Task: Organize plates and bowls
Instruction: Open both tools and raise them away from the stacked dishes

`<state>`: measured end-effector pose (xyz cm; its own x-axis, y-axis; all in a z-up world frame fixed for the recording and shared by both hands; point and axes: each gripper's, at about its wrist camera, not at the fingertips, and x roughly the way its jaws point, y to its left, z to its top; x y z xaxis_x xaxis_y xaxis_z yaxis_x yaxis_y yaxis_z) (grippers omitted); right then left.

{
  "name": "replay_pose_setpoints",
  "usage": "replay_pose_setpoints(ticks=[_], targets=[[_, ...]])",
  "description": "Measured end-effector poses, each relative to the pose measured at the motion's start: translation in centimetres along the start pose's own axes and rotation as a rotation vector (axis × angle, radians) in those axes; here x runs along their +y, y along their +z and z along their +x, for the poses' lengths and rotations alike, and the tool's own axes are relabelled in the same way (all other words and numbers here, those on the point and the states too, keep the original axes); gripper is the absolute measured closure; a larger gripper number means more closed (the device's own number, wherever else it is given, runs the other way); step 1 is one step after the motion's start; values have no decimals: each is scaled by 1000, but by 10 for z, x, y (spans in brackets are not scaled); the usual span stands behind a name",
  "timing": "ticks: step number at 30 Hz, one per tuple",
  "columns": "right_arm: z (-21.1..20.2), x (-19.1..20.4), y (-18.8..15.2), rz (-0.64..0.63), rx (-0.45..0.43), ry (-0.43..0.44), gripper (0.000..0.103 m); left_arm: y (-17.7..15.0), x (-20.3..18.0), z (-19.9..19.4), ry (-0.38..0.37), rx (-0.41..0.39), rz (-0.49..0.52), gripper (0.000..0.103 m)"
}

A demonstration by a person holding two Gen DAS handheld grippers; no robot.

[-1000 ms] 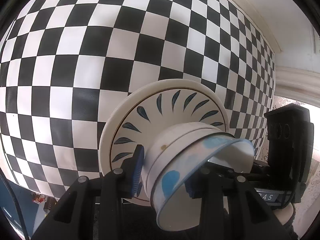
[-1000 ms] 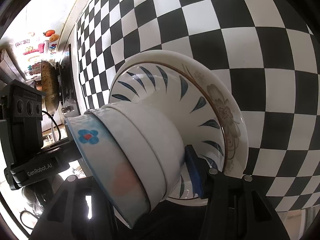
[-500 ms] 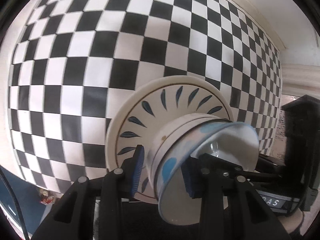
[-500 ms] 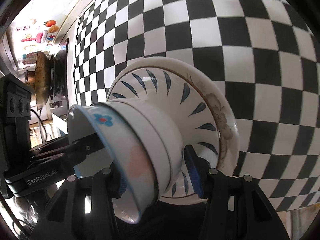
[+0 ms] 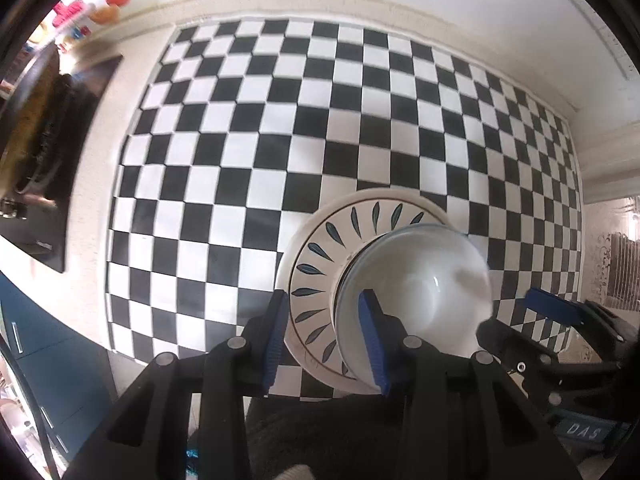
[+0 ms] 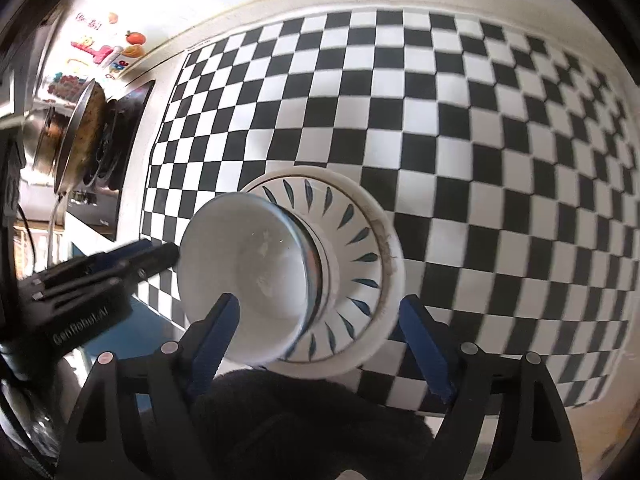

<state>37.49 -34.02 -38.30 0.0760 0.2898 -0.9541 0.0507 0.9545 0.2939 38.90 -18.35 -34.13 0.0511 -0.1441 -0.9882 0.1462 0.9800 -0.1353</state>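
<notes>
— Black-and-white chequered cloth [image 5: 320, 128] covers the counter below us, with a black hob [image 5: 60, 160] at its left edge and a white wall beyond.

— Where is the crockery?

— Stacked on the cloth: a white plate with dark blue leaf strokes around its well [image 5: 316, 276] sits near the cloth's near-right part, and a plain white glazed bowl [image 5: 416, 292] stands on it, with what looks like a second bowl rim just under it.

— And our claws?

— Our left gripper [image 5: 324, 340] has its jaws a narrow way apart, one blue pad [image 5: 370, 340] over the bowl's near rim and the other over the plate; we see nothing pinched. Our right gripper [image 6: 320, 344] has its jaws spreading wide at this moment, the bowl and plate seen between them below, pads clear of both.

— So which step is this?

— We judge the stack is set down and let go. Next we need another loose dish, though none shows on the cloth, so we would have to look elsewhere.

— Any writing?

— "GenRobot.AI" on the left gripper's body [image 6: 80, 324] in the right wrist view; "DAS" on the right gripper's body [image 5: 584, 432] in the left view. Bright stickers [image 6: 104, 52] on the far-left wall are unreadable.
</notes>
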Motion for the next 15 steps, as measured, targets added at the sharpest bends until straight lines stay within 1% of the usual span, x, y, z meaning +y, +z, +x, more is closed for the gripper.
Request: replay_pose_setpoints(ticks=[1, 3, 6, 7, 11, 12, 13, 14, 15], targets=[[-7, 2, -3, -7, -12, -14, 16, -2, -1, -8, 3, -16, -1, 69], [-22, 4, -9, -19, -39, -44, 7, -6, -2, -18, 15, -42, -1, 69], [-44, 7, -18, -39, -93, -92, 7, -16, -7, -37, 27, -80, -4, 69], [-52, 8, -21, -47, -111, -106, 7, -19, -8, -40, 32, -88, -6, 67], [-76, 12, -30, -82, -158, -117, 7, -36, -14, -56, 40, -131, -28, 64], [-82, 15, -33, -96, -167, -115, 7, -41, -16, -59, 41, -143, -34, 60], [-88, 16, -36, -109, -177, -113, 7, -46, -16, -62, 41, -156, -45, 50], [-95, 19, -40, -129, -192, -117, 7, -50, -16, -67, 36, -166, -54, 43], [-99, 21, -44, -142, -201, -120, 7, -54, -16, -72, 24, -180, -73, 28]])
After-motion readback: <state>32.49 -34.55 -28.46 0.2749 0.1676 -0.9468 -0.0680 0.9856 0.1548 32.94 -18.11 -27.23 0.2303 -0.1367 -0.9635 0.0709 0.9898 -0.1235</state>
